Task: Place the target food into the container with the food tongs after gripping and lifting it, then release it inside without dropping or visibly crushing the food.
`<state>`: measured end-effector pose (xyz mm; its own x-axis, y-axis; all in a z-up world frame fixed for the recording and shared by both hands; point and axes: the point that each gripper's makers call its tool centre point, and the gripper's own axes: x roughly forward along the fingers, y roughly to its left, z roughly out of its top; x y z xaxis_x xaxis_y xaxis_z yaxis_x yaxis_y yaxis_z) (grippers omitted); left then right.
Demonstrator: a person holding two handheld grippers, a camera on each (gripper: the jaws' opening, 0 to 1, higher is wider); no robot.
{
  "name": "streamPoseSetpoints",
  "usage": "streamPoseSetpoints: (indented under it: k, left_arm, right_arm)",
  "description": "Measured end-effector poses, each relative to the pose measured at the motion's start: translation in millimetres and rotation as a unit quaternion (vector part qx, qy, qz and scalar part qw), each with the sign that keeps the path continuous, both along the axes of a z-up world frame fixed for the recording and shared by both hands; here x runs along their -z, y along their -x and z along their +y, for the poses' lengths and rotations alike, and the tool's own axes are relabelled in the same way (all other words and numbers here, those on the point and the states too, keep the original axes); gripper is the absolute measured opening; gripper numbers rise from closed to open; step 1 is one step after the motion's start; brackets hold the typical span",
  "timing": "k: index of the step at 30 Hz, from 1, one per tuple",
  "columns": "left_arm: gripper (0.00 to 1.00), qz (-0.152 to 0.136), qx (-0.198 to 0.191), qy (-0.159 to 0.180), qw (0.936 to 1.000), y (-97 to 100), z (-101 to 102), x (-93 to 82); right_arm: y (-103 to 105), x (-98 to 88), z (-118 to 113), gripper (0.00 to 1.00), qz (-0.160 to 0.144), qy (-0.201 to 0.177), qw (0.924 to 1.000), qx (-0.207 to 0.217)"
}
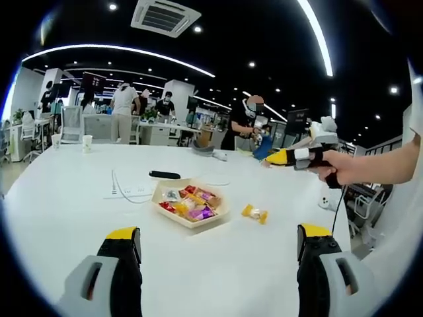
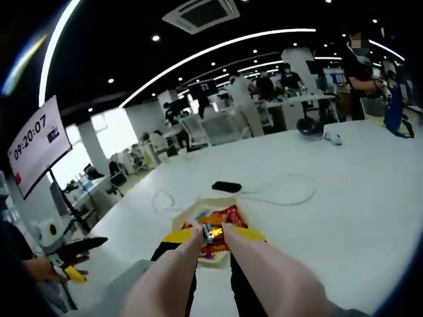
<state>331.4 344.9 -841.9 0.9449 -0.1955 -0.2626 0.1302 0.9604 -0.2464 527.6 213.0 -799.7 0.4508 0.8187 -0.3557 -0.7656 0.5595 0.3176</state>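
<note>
A shallow cardboard tray (image 1: 221, 212) of several bright wrapped snacks sits mid-table on the white table (image 1: 79, 205). One yellow wrapped snack (image 1: 254, 213) lies loose to the tray's right. My left gripper (image 1: 218, 246) is open wide, low over the table in front of the tray, with nothing between its jaws. My right gripper (image 1: 291, 157), held in a hand, hovers high at the right. In the right gripper view, my right gripper (image 2: 215, 236) is shut on pale food tongs (image 2: 258, 264). The tong tips pinch a small dark wrapped snack (image 2: 209, 232) in line with the tray (image 2: 192, 212).
A black phone (image 1: 164, 175) and a white cable (image 1: 125, 188) lie behind the tray. Paper cups (image 1: 87, 142) stand at the far left edge. People work at desks beyond the table. A hand with my left gripper (image 2: 76, 264) shows at the lower left of the right gripper view.
</note>
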Motion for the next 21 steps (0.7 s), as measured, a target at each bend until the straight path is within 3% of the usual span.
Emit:
streamPoseSetpoints:
  k: [10,21]
  left_arm:
    - [0.99,-0.006,0.003,-0.001,1.0,-3.3,7.6,-4.3]
    - [0.99,0.001,-0.002,0.004,1.0,6.4,6.5,3.5]
  right_arm:
    - [1.0,-28.6,18.7,0.18,-0.033,-0.019,0.9993,0.0]
    - [5.5,-30.4,54.8,0.18,-0.059,-0.013,0.9978,-0.025]
